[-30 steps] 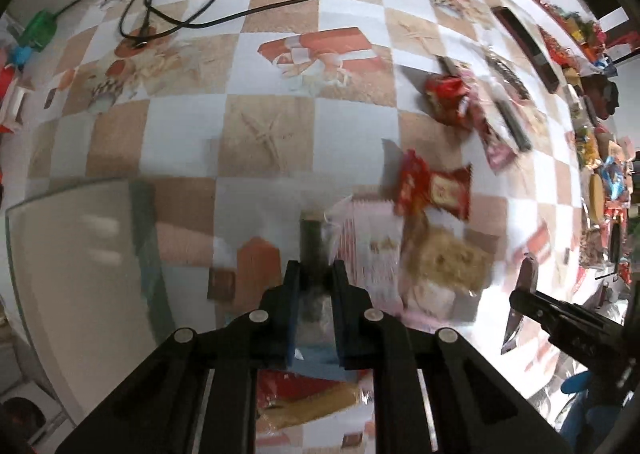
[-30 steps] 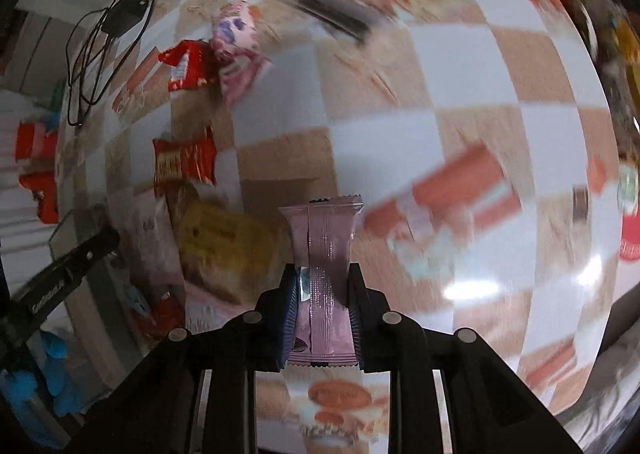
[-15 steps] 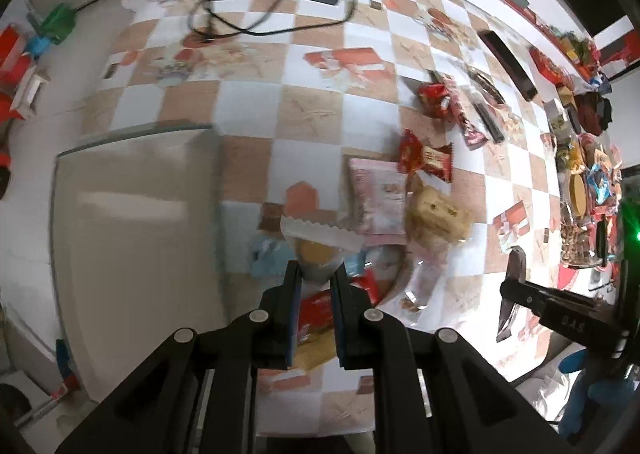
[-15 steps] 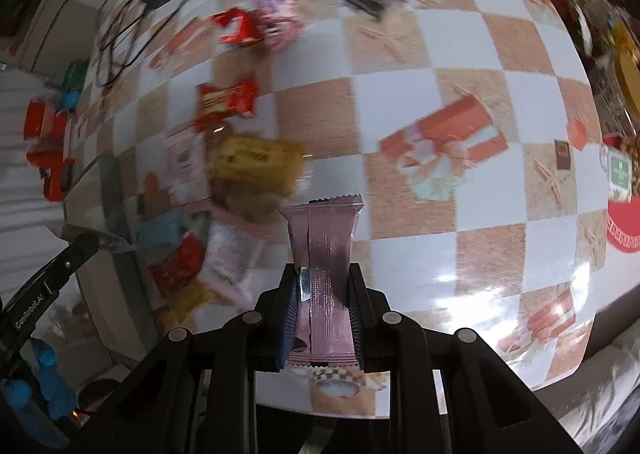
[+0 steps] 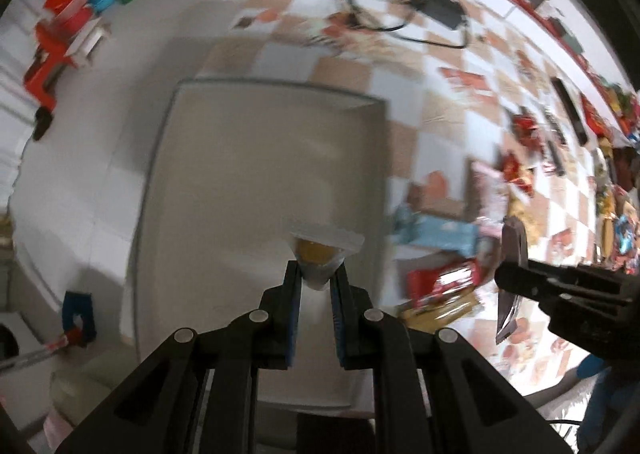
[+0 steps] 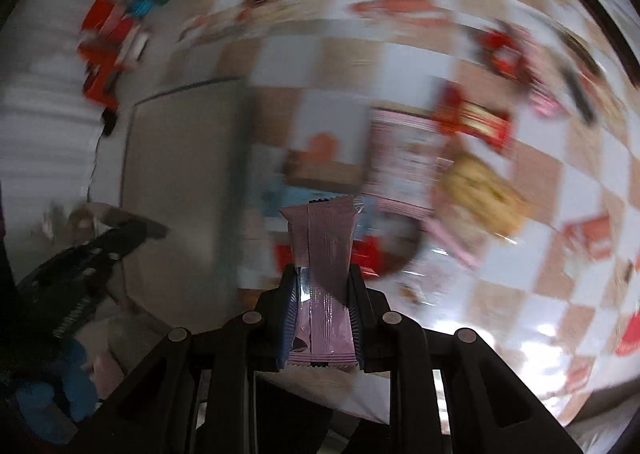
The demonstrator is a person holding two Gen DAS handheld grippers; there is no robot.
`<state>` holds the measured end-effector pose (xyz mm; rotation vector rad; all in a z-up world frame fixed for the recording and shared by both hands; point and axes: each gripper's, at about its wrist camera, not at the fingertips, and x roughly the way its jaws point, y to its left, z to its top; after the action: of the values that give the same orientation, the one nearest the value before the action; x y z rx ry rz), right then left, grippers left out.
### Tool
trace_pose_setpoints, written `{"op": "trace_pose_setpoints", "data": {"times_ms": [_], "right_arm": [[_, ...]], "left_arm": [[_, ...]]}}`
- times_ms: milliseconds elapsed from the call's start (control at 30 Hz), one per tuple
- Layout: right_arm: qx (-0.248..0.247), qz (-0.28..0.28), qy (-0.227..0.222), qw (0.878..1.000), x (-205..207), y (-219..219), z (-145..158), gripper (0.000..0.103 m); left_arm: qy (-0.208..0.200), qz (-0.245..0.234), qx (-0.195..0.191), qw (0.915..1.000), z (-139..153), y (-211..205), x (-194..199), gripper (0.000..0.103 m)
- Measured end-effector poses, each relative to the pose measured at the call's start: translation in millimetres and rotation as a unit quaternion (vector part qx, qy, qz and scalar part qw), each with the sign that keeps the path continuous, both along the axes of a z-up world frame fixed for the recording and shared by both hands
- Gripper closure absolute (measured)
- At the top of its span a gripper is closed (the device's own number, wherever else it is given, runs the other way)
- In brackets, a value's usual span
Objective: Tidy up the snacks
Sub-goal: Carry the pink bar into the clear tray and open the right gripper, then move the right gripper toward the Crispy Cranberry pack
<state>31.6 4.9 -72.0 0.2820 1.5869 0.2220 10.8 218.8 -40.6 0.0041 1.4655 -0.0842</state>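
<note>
Left wrist view: left gripper (image 5: 315, 282) had its jaws clenched on a small clear-wrapped snack with a yellow-orange filling (image 5: 318, 254), pinched only at its lower tip, hanging over the pale grey rectangular tray (image 5: 240, 158) that sat on the checkered orange-and-white tabletop (image 5: 440, 110). Risk: with so little wrapper in the jaws it could slip out early or swing and land on the tray's rim (image 5: 382, 174) instead of inside. The loose pile of snack packets (image 5: 448, 254) lay just beside that rim, so a sideways drift could snag them. Right wrist view: right gripper (image 6: 322, 294) was clamped on a mauve foil-wrapped bar (image 6: 322, 250), held lengthwise, above the pile rather than over the tray (image 6: 180, 174). Heavy blur here, so exact clearance couldn't be judged. Main risk: the two grippers were close, left one (image 6: 100, 250) visible at the tray's edge; both heading for one tray could collide, or the bar could be let go short of it.
</note>
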Motion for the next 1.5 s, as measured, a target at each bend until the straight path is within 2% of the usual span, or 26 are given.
{"op": "trace_pose_setpoints", "data": {"times_ms": [167, 300, 667, 700, 733, 767, 800, 833, 1000, 1133, 1167, 1200, 1233, 1300, 1400, 1500], "right_arm": [[0.022, 0.058, 0.000, 0.998, 17, 65, -6, 0.078], [0.034, 0.085, 0.017, 0.996, 28, 104, -25, 0.078], [0.028, 0.106, 0.051, 0.993, 25, 144, -54, 0.077], [0.026, 0.107, 0.053, 0.992, 24, 145, -54, 0.074], [0.023, 0.108, 0.054, 0.992, 24, 146, -55, 0.059], [0.021, 0.108, 0.051, 0.993, 24, 146, -54, 0.047], [0.019, 0.107, 0.046, 0.993, 26, 152, -55, 0.026], [0.019, 0.104, 0.035, 0.994, 27, 151, -50, 0.022], [0.010, 0.087, 0.012, 0.996, 29, 133, -33, 0.022], [-0.020, 0.022, 0.001, 1.000, 30, 88, -29, 0.021], [-0.030, 0.004, 0.005, 1.000, 28, 75, -31, 0.019], [-0.043, -0.015, 0.012, 0.999, 25, 63, -35, 0.007], [-0.066, -0.042, 0.023, 0.997, 21, 44, -43, 0.001], [-0.090, -0.079, 0.048, 0.992, 14, 19, -55, 0.001], [-0.096, -0.140, 0.090, 0.981, 2, -13, -76, 0.001], [-0.104, -0.177, 0.106, 0.973, -4, -30, -89, 0.001]], "left_arm": [[0.020, 0.024, 0.012, 0.9994, -16, 31, -13, 0.087], [0.036, 0.037, 0.020, 0.9984, -28, 47, -16, 0.087], [0.056, 0.019, 0.035, 0.9977, -48, 55, -21, 0.085], [0.056, 0.017, 0.033, 0.9977, -48, 54, -22, 0.079], [0.056, 0.016, 0.033, 0.9978, -47, 54, -22, 0.066], [0.052, 0.016, 0.035, 0.9979, -46, 54, -23, 0.058], [0.046, 0.016, 0.039, 0.9980, -44, 54, -23, 0.043], [0.040, 0.017, 0.042, 0.9982, -42, 53, -23, 0.036], [0.029, 0.008, 0.043, 0.9986, -34, 45, -18, 0.032], [0.010, -0.017, 0.049, 0.9986, -25, 32, -14, 0.031], [0.005, -0.026, 0.050, 0.9984, -23, 26, -14, 0.031], [0.001, -0.035, 0.051, 0.9980, -21, 21, -14, 0.030], [-0.005, -0.049, 0.053, 0.9974, -18, 14, -14, 0.030], [-0.011, -0.071, 0.054, 0.9960, -15, 3, -15, 0.030], [-0.021, -0.108, 0.058, 0.9922, -12, -16, -18, 0.030], [-0.030, -0.146, 0.065, 0.9868, -8, -32, -20, 0.030]]}}
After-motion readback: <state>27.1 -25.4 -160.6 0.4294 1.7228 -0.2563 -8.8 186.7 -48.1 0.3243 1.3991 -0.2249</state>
